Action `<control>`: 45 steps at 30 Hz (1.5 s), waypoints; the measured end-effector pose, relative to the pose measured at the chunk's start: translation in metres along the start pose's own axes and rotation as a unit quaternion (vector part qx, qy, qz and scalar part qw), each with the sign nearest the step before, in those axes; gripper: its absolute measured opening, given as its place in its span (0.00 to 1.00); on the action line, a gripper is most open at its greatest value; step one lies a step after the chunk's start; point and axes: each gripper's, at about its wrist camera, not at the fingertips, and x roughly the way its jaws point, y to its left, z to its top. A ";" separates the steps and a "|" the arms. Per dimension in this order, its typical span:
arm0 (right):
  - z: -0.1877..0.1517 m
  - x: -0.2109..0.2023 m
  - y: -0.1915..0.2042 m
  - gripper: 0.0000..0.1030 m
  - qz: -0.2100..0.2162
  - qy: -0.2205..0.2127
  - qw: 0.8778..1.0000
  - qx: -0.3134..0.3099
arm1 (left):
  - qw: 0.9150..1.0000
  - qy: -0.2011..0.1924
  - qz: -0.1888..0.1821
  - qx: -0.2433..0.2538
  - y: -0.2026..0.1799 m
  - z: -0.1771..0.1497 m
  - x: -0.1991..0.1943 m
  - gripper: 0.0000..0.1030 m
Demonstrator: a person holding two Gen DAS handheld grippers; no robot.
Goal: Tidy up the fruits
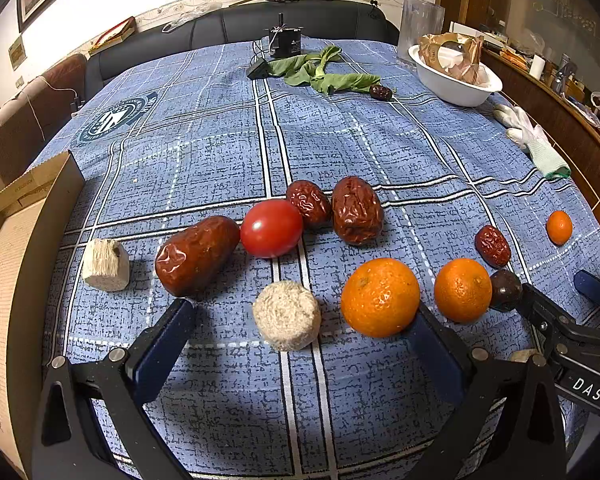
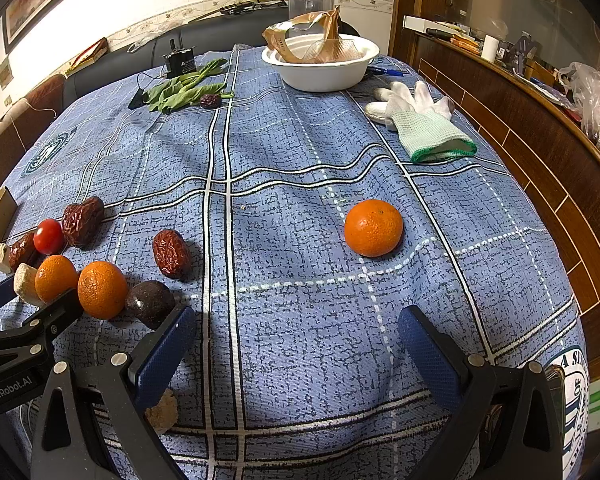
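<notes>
Surface [image 2: 300, 168]: your blue checked cloth covers it, and all the fruit lies on it.
White bowl [image 2: 320, 72]: far end, holding a crumpled brown bag.
Left gripper [image 1: 300, 320]: your fingers stand wide open and hold nothing — a pale round cake [image 1: 287, 315] lies between them, and the right finger touches an orange [image 1: 380, 297].
Right gripper [image 2: 296, 328]: fingers spread open over bare cloth, empty.
Oranges: a second orange [image 1: 463, 290] sits just beside the first; a lone orange [image 2: 373, 227] lies well apart, ahead of your right gripper.
Red dates [image 1: 356, 210]: clustered around the tomato [image 1: 271, 228].
</notes>
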 end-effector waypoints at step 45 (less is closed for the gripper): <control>0.004 -0.102 -0.035 0.99 0.038 -0.124 0.990 0.046 | 0.984 -0.170 -0.004 -0.046 0.058 0.010 -0.130 0.84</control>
